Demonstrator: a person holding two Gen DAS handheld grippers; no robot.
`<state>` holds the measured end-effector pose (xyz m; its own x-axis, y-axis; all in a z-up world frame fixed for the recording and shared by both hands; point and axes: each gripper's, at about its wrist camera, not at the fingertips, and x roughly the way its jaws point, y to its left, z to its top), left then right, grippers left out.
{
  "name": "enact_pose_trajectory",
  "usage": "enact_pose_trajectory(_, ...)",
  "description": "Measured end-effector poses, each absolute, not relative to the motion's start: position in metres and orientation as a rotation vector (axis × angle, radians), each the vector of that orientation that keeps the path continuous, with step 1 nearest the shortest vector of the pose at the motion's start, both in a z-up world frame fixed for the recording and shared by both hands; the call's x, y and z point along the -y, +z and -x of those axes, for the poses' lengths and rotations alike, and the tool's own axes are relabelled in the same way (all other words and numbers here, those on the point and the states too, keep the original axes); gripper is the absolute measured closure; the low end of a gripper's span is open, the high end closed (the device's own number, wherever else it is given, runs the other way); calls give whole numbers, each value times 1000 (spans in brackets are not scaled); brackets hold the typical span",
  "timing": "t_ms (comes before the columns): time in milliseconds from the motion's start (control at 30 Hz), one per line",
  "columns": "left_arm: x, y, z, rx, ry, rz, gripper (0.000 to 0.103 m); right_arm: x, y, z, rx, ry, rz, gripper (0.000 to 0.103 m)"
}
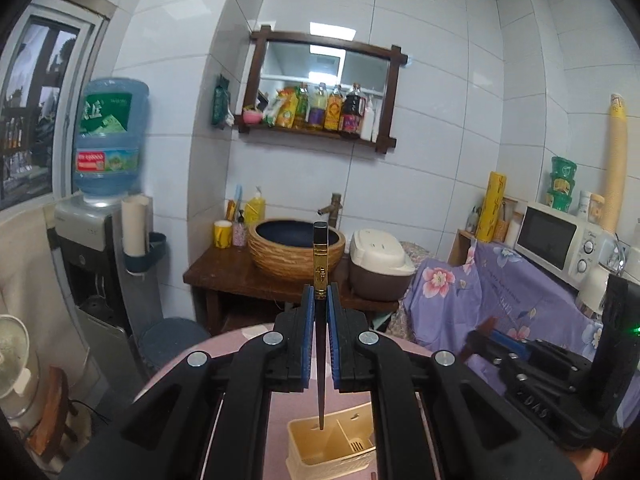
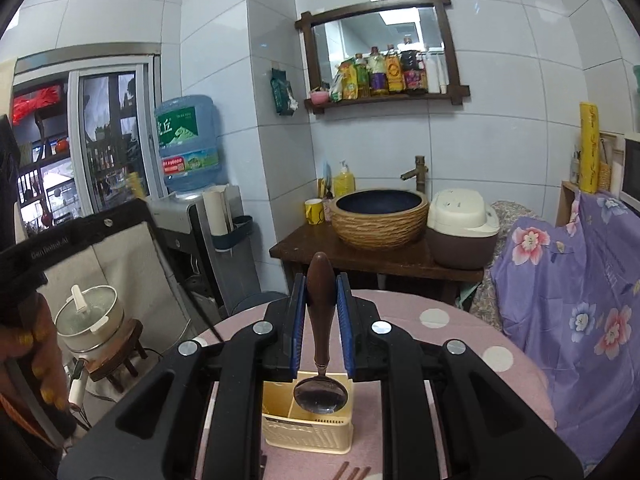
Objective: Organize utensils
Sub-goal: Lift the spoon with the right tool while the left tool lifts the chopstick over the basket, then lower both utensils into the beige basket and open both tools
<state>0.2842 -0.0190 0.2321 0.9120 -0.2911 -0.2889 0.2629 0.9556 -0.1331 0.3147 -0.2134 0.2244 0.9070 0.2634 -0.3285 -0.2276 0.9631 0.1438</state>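
While clamping chopstick [image 1: 320, 280], left gripper [image 1: 319, 296] above holder [image 1: 304, 448].

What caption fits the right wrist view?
Right gripper holds a spoon above the holder.

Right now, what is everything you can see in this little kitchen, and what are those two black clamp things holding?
chopstick: one, dark with a gold band, upright in the left gripper, tip over the holder.
spoon: one, brown handle, metal bowl, hanging bowl-down over the holder.
utensil holder: one, cream, divided, on the table.
table: one, pink with white dots.
loose chopsticks: a few, brown, table's near edge.
basin: one, woven tan outside, dark inside, on a wooden stand.
rice cooker: one, cream and brown, beside the basin.
water bottle: one, blue, on the dispenser.
microwave: one, white, far right.
left gripper: black, blue pads.
right gripper: same.
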Motion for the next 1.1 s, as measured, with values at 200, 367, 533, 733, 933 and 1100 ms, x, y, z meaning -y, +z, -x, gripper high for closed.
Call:
enact_pose_trajectory(200, 31, 170, -309, -420, -278, 89, 95, 200, 168, -340, -427, 235, -97, 87)
enact_pose_trajectory(367, 36, 128, -319, -502, -282, 80, 95, 197, 127, -351, -498, 234, -112, 87)
enact_pose_trajectory(533, 38, 102, -326, -555, -277, 72, 95, 191, 105, -354, -528, 233, -94, 87)
enact_pose_trajectory(733, 41, 90, -327, -566, -257, 41, 97, 190, 88, -356, -541, 221, -91, 87)
enact_pose_trajectory(933, 31, 93, -319, -555, -258, 64, 97, 190, 88, -349, -513, 223, -82, 86)
enact_pose_trajectory(1100, 20, 98, -292, -496, -262, 69, 72, 192, 97, -325, -462, 230, -78, 68)
